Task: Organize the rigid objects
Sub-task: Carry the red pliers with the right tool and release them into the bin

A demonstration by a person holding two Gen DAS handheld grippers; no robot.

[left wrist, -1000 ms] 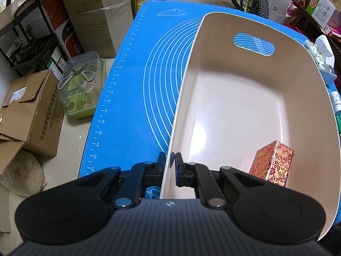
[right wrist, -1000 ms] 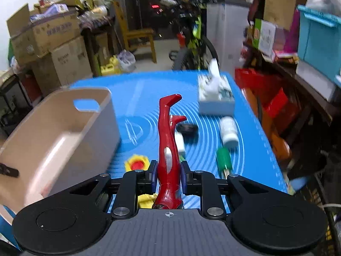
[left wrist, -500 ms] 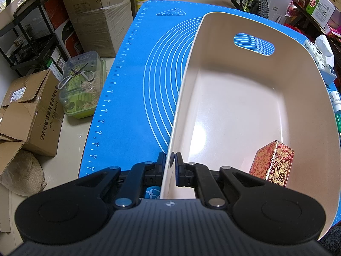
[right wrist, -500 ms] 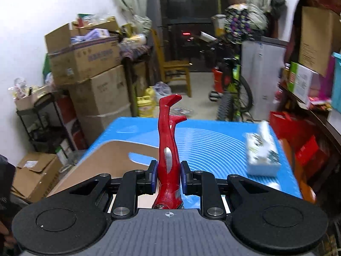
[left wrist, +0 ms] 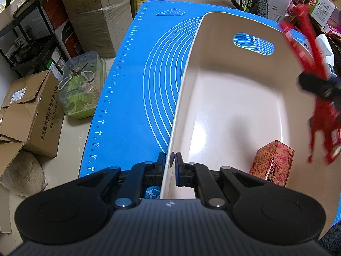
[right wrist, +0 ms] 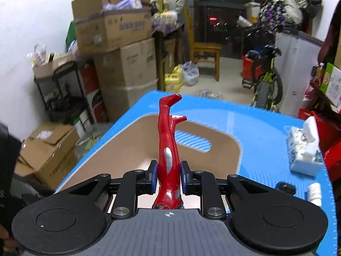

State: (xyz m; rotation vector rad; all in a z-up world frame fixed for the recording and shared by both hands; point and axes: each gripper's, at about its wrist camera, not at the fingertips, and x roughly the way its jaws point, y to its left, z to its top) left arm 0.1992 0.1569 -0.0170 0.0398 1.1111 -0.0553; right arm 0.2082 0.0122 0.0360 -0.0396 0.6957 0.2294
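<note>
The left hand-held gripper (left wrist: 170,166) is clamped on the near rim of the cream bin (left wrist: 187,81), one finger outside the wall and one inside, pointing steeply down. The bin stands on the blue mat (left wrist: 132,81) that covers the surface, toward the mat's right side, with an oval handle slot in its far wall. Inside, in the near right corner of the bin floor, a red and gold patterned box (left wrist: 273,164) stands tilted on one edge; the rest of the floor is bare and glossy.

The right hand-held gripper (right wrist: 169,177) is closed on a red toy figure (right wrist: 168,147), the pads pressing its body from both sides, the two legs sticking out ahead of the fingers with the feet farthest away. From the left wrist camera the figure (left wrist: 309,51) appears blurred above the bin's right wall, with the gripper's dark fingers across its middle. The right wrist camera looks down over the bin's open top.

Farther right on the mat, near its right edge, lie a tissue pack (right wrist: 304,149), a small black item (right wrist: 285,187) and a white bottle (right wrist: 313,194). Beyond the surface's far edge stand cardboard boxes (right wrist: 119,49) and a bicycle (right wrist: 266,85).
</note>
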